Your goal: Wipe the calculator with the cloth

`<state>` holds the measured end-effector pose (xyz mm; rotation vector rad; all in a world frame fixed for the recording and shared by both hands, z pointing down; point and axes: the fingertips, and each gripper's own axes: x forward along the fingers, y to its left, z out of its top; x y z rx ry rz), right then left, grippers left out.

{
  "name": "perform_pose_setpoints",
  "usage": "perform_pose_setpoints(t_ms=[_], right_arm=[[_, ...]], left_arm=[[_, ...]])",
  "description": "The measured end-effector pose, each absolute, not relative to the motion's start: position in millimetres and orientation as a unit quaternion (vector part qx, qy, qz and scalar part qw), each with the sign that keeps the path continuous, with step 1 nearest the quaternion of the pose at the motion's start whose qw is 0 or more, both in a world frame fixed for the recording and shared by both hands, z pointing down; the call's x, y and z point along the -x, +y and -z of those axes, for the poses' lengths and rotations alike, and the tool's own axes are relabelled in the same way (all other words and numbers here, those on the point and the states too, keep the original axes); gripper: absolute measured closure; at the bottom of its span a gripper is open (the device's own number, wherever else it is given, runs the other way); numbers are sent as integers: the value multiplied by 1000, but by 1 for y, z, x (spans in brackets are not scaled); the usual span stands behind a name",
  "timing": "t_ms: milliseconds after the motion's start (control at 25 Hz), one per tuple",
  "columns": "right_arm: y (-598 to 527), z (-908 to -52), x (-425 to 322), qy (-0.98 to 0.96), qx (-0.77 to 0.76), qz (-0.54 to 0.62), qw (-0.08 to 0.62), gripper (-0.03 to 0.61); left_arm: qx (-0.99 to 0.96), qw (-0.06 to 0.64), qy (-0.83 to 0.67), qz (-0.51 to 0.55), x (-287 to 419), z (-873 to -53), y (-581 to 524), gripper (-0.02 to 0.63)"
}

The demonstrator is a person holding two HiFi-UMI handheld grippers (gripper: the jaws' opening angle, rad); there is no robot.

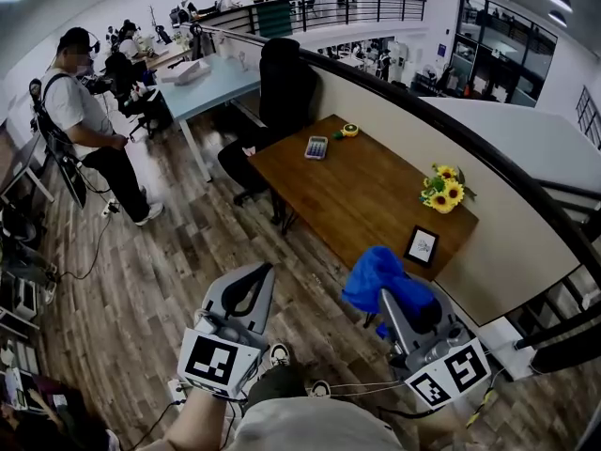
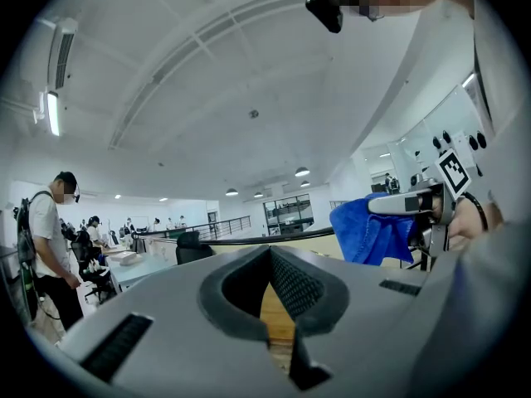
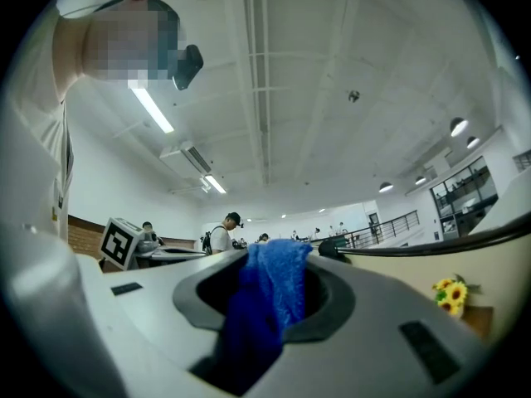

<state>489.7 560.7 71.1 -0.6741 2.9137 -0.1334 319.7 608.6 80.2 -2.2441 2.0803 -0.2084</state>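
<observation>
The calculator lies face up at the far left end of the wooden table, well away from both grippers. My right gripper is shut on a blue cloth, held in the air above the table's near edge. The cloth bunches out between the jaws in the right gripper view and shows at the right of the left gripper view. My left gripper hovers over the floor to the left of the table. Its jaws are shut with nothing in them.
On the table are a yellow tape measure beside the calculator, a bunch of sunflowers and a small picture frame. A black chair stands at the table's far end. A person stands on the wooden floor at the left.
</observation>
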Motion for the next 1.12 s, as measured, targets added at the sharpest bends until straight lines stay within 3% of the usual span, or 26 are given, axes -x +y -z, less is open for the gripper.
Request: perform_pose_setpoints(t_ms=[600, 1120], right_arm=[[497, -87, -418, 975, 210, 40, 64, 448], [385, -90, -267, 969, 237, 59, 43, 448]], left_arm=[[721, 37, 690, 60, -250, -96, 549, 611], [734, 14, 676, 61, -95, -100, 448, 611]])
